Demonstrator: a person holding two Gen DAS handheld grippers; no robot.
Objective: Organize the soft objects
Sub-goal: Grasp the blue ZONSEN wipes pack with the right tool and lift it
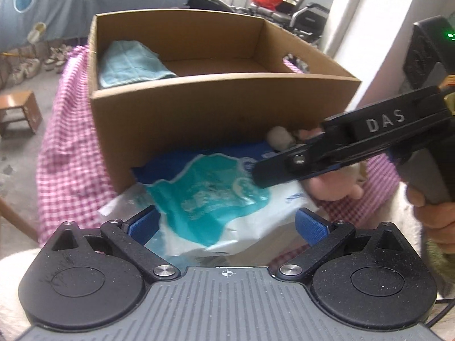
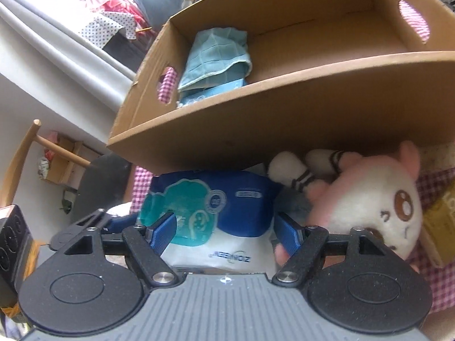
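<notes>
A soft tissue pack (image 1: pixel 210 187) in blue, teal and white lies on the pink checked cloth, against the front wall of a cardboard box (image 1: pixel 221 105). My left gripper (image 1: pixel 227 221) is open and straddles its near end, pads apart from it. My right gripper (image 1: pixel 264 174) reaches in from the right over the same pack. In the right wrist view my right gripper (image 2: pixel 226 233) is open with the tissue pack (image 2: pixel 227 207) between its pads. A white and pink plush toy (image 2: pixel 369 204) lies right of the pack. A folded light blue cloth (image 2: pixel 216 54) rests inside the box (image 2: pixel 284 113).
The checked cloth (image 1: pixel 71 142) covers the table and hangs over its left edge. A yellow carton (image 2: pixel 440 216) stands right of the plush. A wooden stool (image 1: pixel 20 113) sits on the floor at the left. A hand (image 1: pixel 435 216) holds the right gripper's handle.
</notes>
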